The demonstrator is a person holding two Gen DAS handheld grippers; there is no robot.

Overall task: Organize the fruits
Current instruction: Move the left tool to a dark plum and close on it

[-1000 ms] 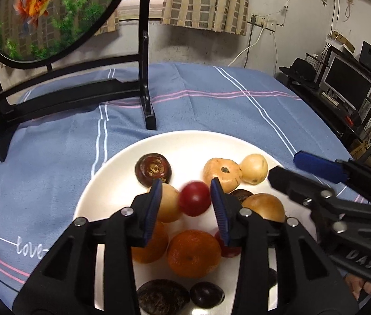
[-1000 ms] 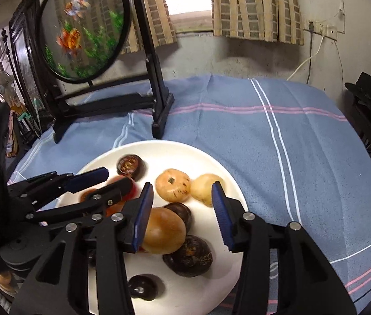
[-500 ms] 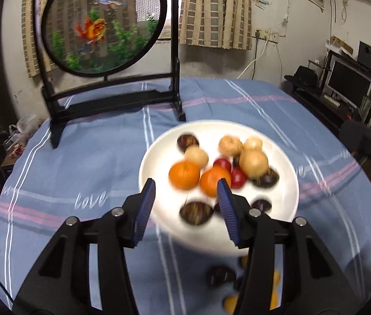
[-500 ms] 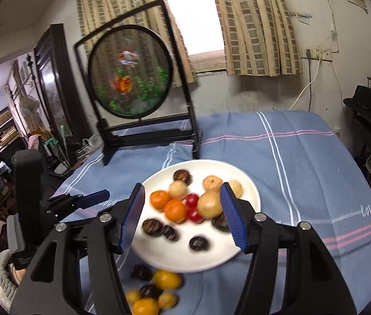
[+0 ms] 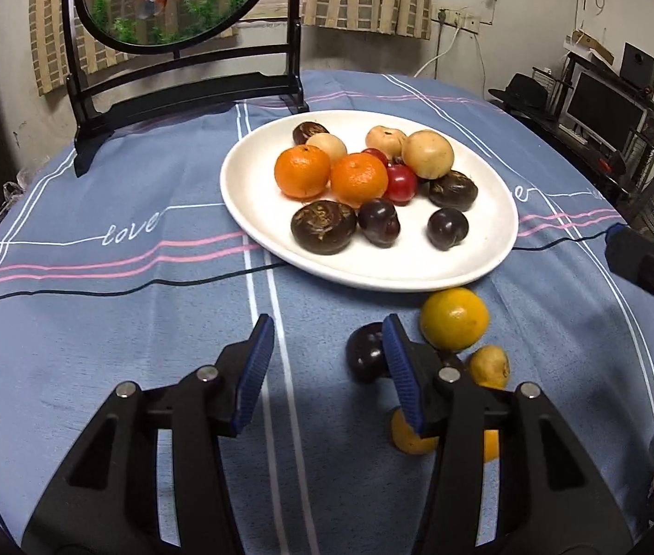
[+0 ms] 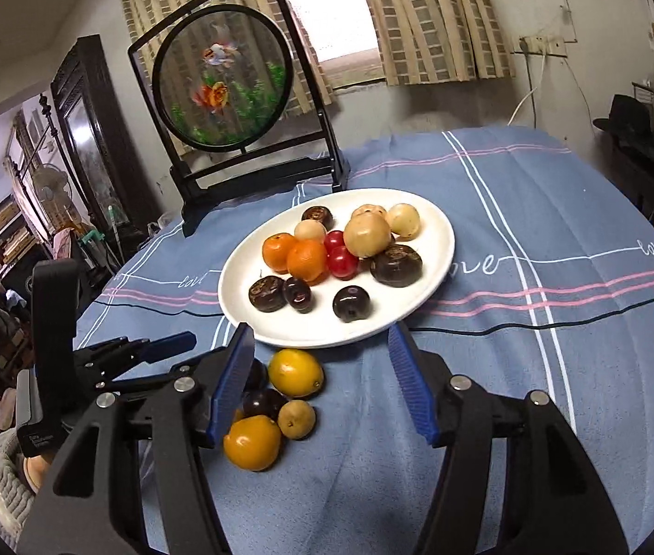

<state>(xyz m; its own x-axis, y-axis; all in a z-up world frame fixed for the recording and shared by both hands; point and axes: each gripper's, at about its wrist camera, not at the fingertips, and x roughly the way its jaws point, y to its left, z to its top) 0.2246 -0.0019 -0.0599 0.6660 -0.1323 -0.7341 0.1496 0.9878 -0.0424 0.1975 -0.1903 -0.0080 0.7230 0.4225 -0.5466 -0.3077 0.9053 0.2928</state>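
Observation:
A white plate (image 5: 253,171) (image 6: 438,240) holds several fruits: two oranges (image 5: 301,171), red ones (image 5: 402,182), tan ones (image 5: 428,153) and dark ones (image 5: 323,226). Near its front edge a small pile lies on the cloth: a yellow-orange fruit (image 5: 454,319) (image 6: 294,372), a dark fruit (image 5: 366,358), a small tan one (image 5: 489,365) (image 6: 297,418) and another orange one (image 6: 253,441). My left gripper (image 5: 327,370) is open and empty above the cloth, left of the pile. My right gripper (image 6: 322,379) is open and empty, over the cloth beside the pile.
A round blue striped tablecloth (image 5: 95,323) covers the table. A black-framed goldfish screen (image 5: 179,0) (image 6: 225,83) stands behind the plate. A monitor and shelves (image 5: 604,106) stand to the right of the table.
Both grippers have pulled back from over the plate toward the table's near side. The left gripper let go of the red fruit it held; the pile on the cloth has come into view.

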